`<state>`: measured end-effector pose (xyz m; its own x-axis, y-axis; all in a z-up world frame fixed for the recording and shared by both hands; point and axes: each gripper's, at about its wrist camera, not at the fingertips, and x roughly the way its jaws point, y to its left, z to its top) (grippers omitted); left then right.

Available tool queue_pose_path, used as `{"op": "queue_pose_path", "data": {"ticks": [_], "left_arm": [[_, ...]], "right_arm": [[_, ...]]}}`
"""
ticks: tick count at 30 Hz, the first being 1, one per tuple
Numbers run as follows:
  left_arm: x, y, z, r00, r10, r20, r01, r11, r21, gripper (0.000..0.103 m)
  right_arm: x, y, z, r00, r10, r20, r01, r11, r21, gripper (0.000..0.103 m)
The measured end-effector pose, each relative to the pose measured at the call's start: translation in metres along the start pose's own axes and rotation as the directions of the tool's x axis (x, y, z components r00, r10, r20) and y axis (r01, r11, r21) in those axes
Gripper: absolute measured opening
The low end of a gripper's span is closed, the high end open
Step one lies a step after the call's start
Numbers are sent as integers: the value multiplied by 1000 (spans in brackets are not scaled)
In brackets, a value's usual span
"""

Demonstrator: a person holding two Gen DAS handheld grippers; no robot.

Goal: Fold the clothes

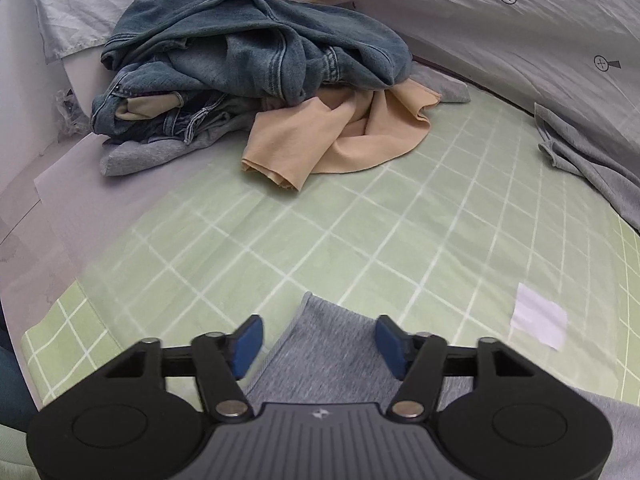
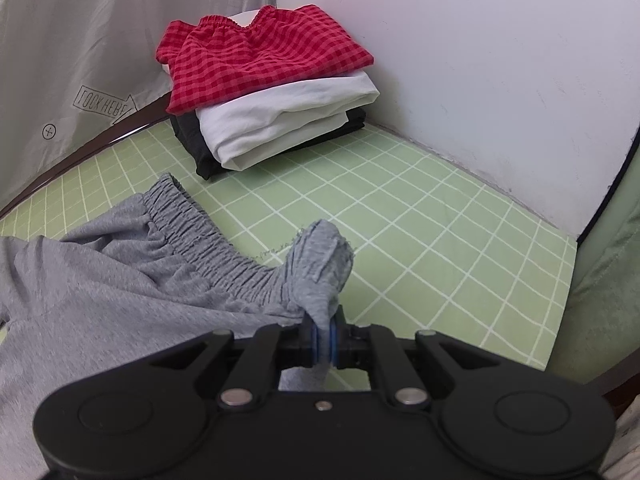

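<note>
Grey pants point(image 2: 120, 264) lying spread on near part of green checked sheet point(image 2: 420, 216). Right gripper point(image 2: 325, 338) pinching corner of waistband point(image 2: 208, 236), fingers clamped tight on cloth. Left gripper point(image 1: 318, 340) hovering over pant leg end, fingers standing apart. Fabric looking soft, light, floppy — likely sagging between holds. Elastic band bunching thick, so giving surest grip.

Folded stack point(image 2: 272, 100) sitting far, unfolded heap point(image 1: 248, 68) far left.
</note>
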<state>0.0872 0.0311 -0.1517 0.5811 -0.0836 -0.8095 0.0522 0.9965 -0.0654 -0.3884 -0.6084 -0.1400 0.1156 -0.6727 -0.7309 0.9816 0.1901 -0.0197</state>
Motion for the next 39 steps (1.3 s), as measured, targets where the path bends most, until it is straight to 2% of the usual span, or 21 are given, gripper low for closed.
{"op": "queue_pose_path", "data": {"ticks": [1, 3, 9, 12, 14, 17, 20, 23, 24, 25, 30, 34, 36, 39], "left_arm": [[-4, -1, -1, 1000, -15, 7, 15, 1000, -5, 6], [-12, -3, -2, 999, -45, 22, 45, 999, -14, 1], [-36, -10, -7, 989, -133, 67, 135, 990, -39, 1], [-61, -23, -32, 961, -277, 8, 277, 960, -28, 1], [-68, -36, -53, 946, -319, -61, 320, 948, -3, 1], [-58, -53, -90, 938, -304, -165, 313, 949, 30, 2], [-49, -55, -109, 936, -273, -220, 282, 960, 6, 3], [-58, -45, -106, 939, -288, -187, 289, 957, -23, 9], [-62, -41, -103, 941, -292, -173, 291, 956, -35, 15], [-66, -37, -100, 942, -297, -159, 293, 955, -46, 18], [-81, -17, -81, 936, -339, -97, 323, 935, -149, 20], [-81, 0, -71, 940, -337, -53, 312, 913, -262, 28], [-73, 6, -68, 952, -300, -65, 267, 915, -301, 28], [-62, 7, -64, 966, -238, -99, 201, 936, -289, 29]], "right_arm": [[0, 0, 1, 1000, 1, 0, -1, 1000, 9, 7], [-1, 0, 1, 1000, 2, 0, -2, 1000, 19, 7], [0, 1, -5, 1000, 1, -11, -1, 1000, 24, 7], [1, 2, -10, 1000, 2, -25, -1, 1000, 23, 7], [3, 3, -14, 999, 5, -40, -4, 1000, 21, 7], [8, 6, -21, 998, 15, -66, -14, 1000, 14, 7], [13, 9, -27, 995, 27, -91, -27, 1000, 8, 7], [14, 11, -29, 994, 37, -99, -37, 999, 4, 7], [14, 11, -29, 994, 40, -99, -40, 999, 3, 7], [15, 10, -29, 994, 41, -98, -42, 999, 1, 7], [16, 6, -30, 994, 50, -97, -49, 999, 10, 7], [16, 6, -31, 994, 52, -93, -51, 999, 12, 8], [16, 6, -31, 994, 53, -91, -52, 998, 18, 8], [16, 6, -32, 994, 54, -90, -52, 998, 28, 8]]}}
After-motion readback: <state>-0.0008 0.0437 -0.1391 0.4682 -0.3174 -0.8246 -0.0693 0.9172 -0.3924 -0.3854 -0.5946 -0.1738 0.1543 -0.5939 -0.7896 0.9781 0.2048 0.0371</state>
